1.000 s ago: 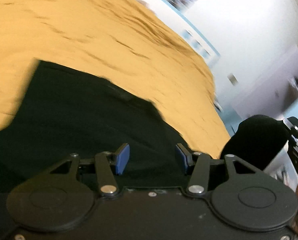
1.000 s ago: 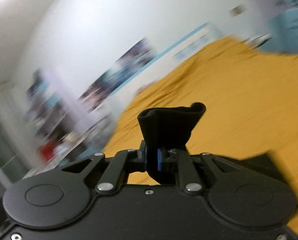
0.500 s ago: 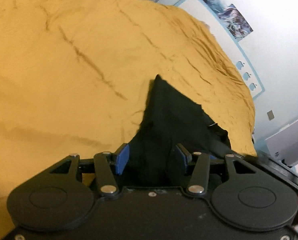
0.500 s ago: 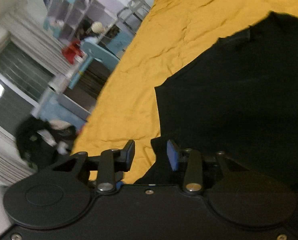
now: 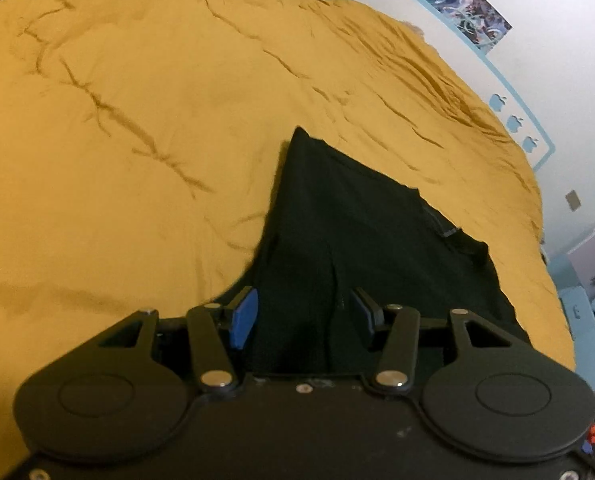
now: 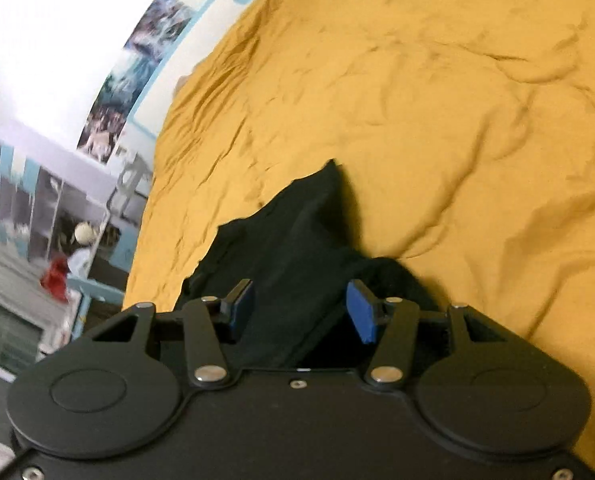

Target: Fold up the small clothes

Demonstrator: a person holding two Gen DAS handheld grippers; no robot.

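Observation:
A black garment lies on a mustard-yellow bedspread. In the left wrist view it runs from between my fingers to a pointed far corner. My left gripper is open, its blue pads apart, with black cloth lying between them. In the right wrist view the same garment is bunched, with a peaked fold. My right gripper is open, with cloth lying loose between its pads.
The bedspread is wrinkled and fills most of both views. A wall with posters and a shelf unit stand beyond the bed. In the left wrist view a wall borders the bed's right side.
My right gripper was shut on a fold of the garment a second ago; it has since opened and the cloth has dropped to the bed. Both grippers have swung over the garment.

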